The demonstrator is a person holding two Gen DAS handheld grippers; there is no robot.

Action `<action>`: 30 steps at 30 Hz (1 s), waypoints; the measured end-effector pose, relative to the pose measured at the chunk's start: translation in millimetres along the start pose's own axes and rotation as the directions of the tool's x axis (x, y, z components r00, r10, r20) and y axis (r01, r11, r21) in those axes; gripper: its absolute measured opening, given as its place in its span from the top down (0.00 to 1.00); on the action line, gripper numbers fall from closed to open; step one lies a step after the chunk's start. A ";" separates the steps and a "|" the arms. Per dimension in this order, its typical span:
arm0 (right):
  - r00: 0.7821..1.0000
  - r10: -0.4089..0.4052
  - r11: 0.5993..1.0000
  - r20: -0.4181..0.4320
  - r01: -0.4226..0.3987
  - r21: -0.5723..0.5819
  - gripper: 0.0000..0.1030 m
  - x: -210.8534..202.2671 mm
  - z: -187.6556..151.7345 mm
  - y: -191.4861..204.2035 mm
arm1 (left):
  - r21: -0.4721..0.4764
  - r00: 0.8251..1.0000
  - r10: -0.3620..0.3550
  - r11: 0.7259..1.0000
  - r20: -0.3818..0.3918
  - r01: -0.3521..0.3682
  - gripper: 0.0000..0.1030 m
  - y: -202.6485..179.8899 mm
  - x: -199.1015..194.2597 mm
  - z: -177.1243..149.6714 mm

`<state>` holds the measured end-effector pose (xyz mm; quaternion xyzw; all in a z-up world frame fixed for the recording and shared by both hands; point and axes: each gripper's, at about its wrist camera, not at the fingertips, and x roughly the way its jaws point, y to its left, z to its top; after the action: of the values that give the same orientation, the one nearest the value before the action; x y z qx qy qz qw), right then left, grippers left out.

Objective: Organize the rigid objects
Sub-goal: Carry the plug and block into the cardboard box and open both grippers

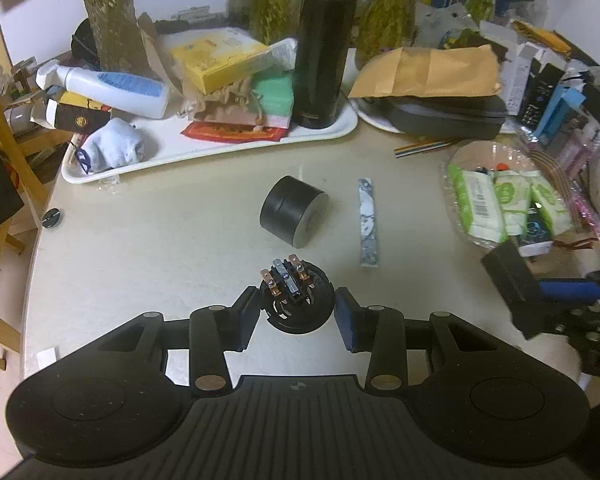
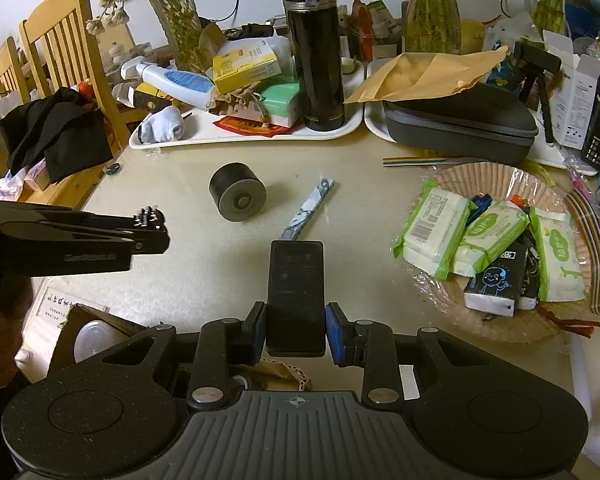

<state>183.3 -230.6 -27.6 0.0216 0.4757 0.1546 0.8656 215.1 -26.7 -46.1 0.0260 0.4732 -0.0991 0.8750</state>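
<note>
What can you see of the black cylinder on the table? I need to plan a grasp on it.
The black cylinder is short and squat, matte black on its curved side, and looks like rubber or plastic. It lies on its side on the pale table, a flat grey end with a small centre hub facing the right camera. A faint seam rings the body. Only the table touches it; the marbled stick lies apart beside it.

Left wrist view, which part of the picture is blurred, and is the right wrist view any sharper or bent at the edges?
Left wrist view: the right gripper at the right edge is smeared and soft, while the round black switch between the left gripper's jaws is crisp. Right wrist view: the black block is sharp; the fisheye bows the wooden chair and rounds the dark corners.
</note>
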 end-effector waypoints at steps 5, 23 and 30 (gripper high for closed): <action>1.000 0.003 1.000 0.000 -0.003 -0.005 0.67 0.3 -0.9 1.3 | 0.009 1.000 -0.011 1.000 0.017 0.010 0.61 -2.5 -17.6 -4.2; 0.997 0.078 0.994 0.006 -0.077 -0.080 0.67 -9.6 -11.1 21.6 | 0.049 0.999 -0.024 0.999 0.049 0.022 0.61 -7.8 -73.6 -32.1; 0.995 0.098 0.992 0.000 -0.098 -0.085 0.67 -14.4 -19.9 28.6 | 0.045 0.999 -0.023 0.999 0.041 0.021 0.61 -3.4 -87.6 -49.5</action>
<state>152.5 -209.8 -21.4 0.0083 0.4653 0.2171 0.8581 127.0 -10.1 -0.2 0.0385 0.4529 -0.1197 0.8827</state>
